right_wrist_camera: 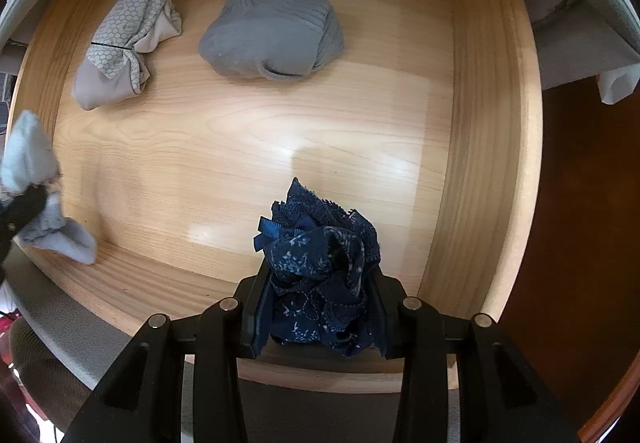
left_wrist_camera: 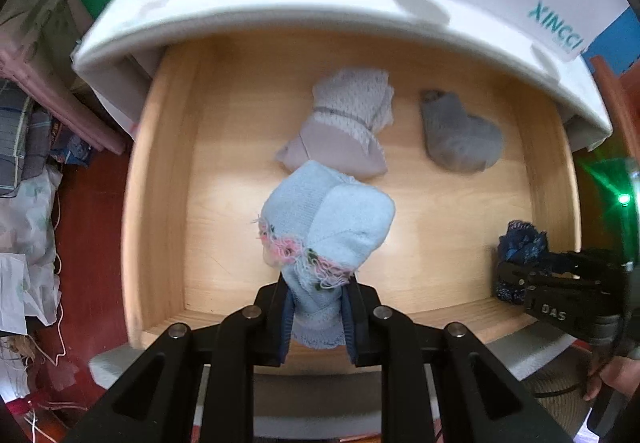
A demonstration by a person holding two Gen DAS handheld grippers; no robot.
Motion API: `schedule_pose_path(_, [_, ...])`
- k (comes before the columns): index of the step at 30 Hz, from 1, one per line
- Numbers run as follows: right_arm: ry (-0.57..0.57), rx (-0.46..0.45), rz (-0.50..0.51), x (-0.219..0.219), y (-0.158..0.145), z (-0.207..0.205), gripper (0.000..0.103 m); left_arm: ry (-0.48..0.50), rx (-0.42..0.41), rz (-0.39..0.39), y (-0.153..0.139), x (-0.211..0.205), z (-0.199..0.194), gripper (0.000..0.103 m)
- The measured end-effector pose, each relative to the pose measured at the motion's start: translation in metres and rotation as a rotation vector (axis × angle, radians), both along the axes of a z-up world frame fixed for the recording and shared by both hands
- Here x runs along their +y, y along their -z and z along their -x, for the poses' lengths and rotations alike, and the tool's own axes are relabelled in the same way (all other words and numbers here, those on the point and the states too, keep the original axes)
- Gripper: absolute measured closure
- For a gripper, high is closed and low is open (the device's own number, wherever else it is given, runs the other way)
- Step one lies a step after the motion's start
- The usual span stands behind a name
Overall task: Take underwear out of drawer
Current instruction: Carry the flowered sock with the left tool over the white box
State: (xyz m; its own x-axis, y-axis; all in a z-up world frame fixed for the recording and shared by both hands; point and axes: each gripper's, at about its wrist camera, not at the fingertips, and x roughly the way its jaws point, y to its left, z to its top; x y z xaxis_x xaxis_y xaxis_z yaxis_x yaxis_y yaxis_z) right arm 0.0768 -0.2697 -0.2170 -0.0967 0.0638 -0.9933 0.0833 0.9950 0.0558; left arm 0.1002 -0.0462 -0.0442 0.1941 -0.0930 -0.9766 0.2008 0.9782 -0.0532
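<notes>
An open wooden drawer [left_wrist_camera: 160, 179] [right_wrist_camera: 484, 123] lies below both grippers. My left gripper [left_wrist_camera: 318, 307] is shut on a light blue knitted garment [left_wrist_camera: 328, 219] with pink fringe and holds it above the drawer's front part; it also shows in the right wrist view [right_wrist_camera: 36, 195]. My right gripper [right_wrist_camera: 320, 307] is shut on dark navy lace underwear [right_wrist_camera: 320, 263] with a small bow, over the drawer's front right; it also shows in the left wrist view [left_wrist_camera: 520, 247]. A grey-white patterned folded piece [left_wrist_camera: 344, 123] [right_wrist_camera: 124, 43] and a grey bundle [left_wrist_camera: 460, 135] [right_wrist_camera: 272, 31] lie at the drawer's back.
A white cabinet top [left_wrist_camera: 320, 3] overhangs the drawer's back, with a white box marked XINGCI [left_wrist_camera: 556, 27] on it. Clutter, bags and cloth [left_wrist_camera: 28, 203] lie on the red floor to the left. The drawer's grey front panel [right_wrist_camera: 60, 307] is near me.
</notes>
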Motion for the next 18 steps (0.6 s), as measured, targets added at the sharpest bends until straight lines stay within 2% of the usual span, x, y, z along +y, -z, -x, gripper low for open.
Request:
schedule_pose_path(6, [-0.005, -0.002, 0.007, 0.000, -0.002, 0.001, 0.066, 0.015, -0.119, -0.006, -0.037, 0.013, 0.004, 0.083])
schedule_pose_path(10, [-0.004, -0.004, 0.009, 0.000, -0.004, 0.002, 0.066, 0.035, -0.194, 0.015, -0.072, 0.023, 0.006, 0.083])
schedule_pose_path(15, [-0.003, -0.003, 0.007, -0.001, -0.005, 0.002, 0.066, 0.044, -0.331, 0.041, -0.124, 0.030, 0.006, 0.083])
schedule_pose_path(18, [-0.003, -0.004, 0.007, -0.001, -0.005, 0.002, 0.066, 0.028, -0.417, 0.090, -0.166, 0.038, 0.002, 0.083])
